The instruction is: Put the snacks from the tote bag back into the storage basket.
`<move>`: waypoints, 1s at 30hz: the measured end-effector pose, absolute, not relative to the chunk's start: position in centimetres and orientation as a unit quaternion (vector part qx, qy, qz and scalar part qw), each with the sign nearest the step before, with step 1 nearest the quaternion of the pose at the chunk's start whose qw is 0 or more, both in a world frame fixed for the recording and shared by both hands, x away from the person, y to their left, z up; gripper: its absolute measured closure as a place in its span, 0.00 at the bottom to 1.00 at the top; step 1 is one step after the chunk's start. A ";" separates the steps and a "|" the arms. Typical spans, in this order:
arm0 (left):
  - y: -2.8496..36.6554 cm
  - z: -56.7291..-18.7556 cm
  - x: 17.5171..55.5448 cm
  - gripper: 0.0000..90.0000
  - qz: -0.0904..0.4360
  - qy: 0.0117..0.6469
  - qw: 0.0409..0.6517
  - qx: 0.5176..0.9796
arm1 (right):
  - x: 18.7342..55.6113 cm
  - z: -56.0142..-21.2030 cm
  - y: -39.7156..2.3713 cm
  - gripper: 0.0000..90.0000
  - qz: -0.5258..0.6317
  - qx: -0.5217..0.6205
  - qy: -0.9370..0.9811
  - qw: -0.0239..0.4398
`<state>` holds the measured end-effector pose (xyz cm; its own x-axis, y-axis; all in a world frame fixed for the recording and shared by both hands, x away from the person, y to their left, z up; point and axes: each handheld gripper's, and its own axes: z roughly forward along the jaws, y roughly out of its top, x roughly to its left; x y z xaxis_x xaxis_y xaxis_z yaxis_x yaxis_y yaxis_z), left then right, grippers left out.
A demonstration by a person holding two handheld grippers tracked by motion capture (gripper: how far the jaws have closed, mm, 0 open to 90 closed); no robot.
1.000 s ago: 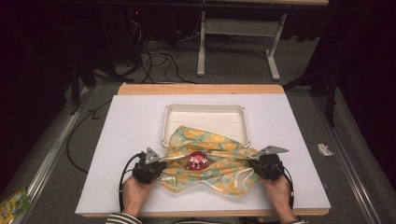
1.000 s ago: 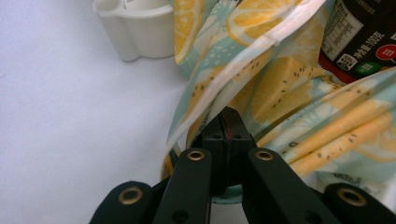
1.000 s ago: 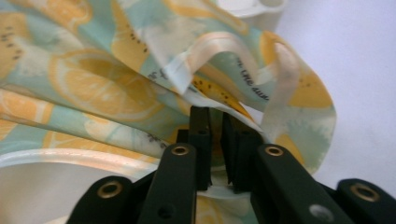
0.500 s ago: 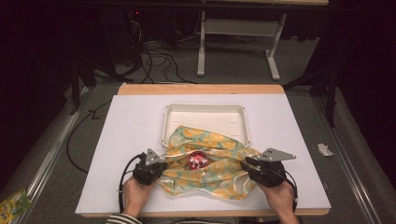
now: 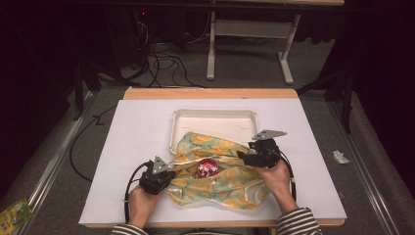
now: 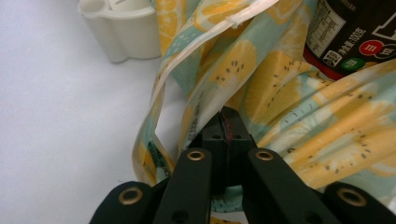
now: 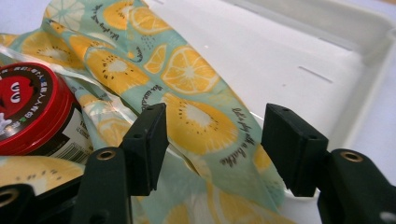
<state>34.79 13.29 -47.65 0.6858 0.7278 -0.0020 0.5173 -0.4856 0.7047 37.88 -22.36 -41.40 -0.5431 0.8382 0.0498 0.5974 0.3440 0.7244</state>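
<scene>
Left gripper (image 5: 164, 175) sits low at the left edge of the fruit-print cloth bag (image 5: 222, 171), jaws pinched together on a fold of the bag fabric (image 6: 243, 70), seen close in the left gripper view. Bag lies spread on the white table (image 5: 122, 147), its far edge draped over the near rim of the white tray (image 5: 215, 117). Red-lidded candy tub (image 5: 207, 167) rests in the middle of the bag, partly wrapped by fabric, between both grippers. Right gripper (image 5: 247, 155) is at the bag's upper right by the tray; its jaws stand apart, holding nothing, over the cloth (image 7: 201, 121) near the tray corner.
</scene>
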 end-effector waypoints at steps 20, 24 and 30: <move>13.3 -47.3 34.3 0.97 0.148 0.365 0.358 0.847 | 36.6 -43.9 -21.7 1.00 0.357 0.400 0.834 0.130; 13.5 -46.9 34.0 0.91 0.141 0.362 0.371 0.843 | 36.3 -44.7 -21.8 1.00 0.350 0.403 0.837 0.121; 13.7 -45.3 33.1 0.78 0.142 0.350 0.390 0.840 | 36.4 -45.7 -21.7 1.00 0.345 0.406 0.839 0.107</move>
